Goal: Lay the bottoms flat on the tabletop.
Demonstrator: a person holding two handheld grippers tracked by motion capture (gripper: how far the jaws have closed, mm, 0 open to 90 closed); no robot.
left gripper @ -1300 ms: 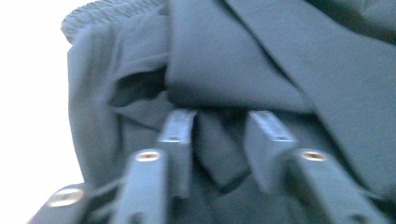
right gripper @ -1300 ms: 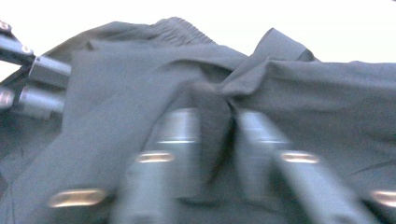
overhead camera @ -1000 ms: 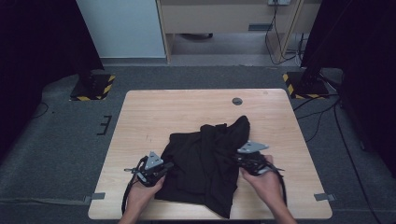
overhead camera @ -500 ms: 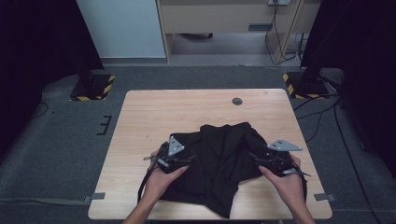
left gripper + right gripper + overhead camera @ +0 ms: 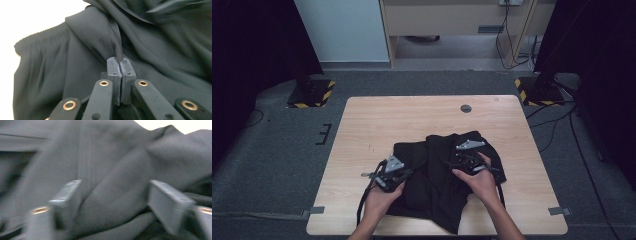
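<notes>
1. Black garment (image 5: 437, 175), crumpled, lies at table (image 5: 412, 120) centre-front, towards 6 o'clock from the round dark hole (image 5: 466, 108); elastic waistband (image 5: 37, 33) shows at 10 o'clock in left gripper view.
2. Left gripper (image 5: 393, 172) at garment's 9 o'clock edge: jaws closed tight, thin twisted fold pinched betw. pads (image 5: 113, 67).
3. Right gripper (image 5: 464, 157) at garment's 2 o'clock: jaws have just been closing, pads (image 5: 66, 192) apart w/ a fabric hump betw. them, not yet pressing.
4. Risks, as I judge: left pinch is shallow, so a hard pull could slip it; right may grab several layers, so cloth bunches instead of spreading.
</notes>
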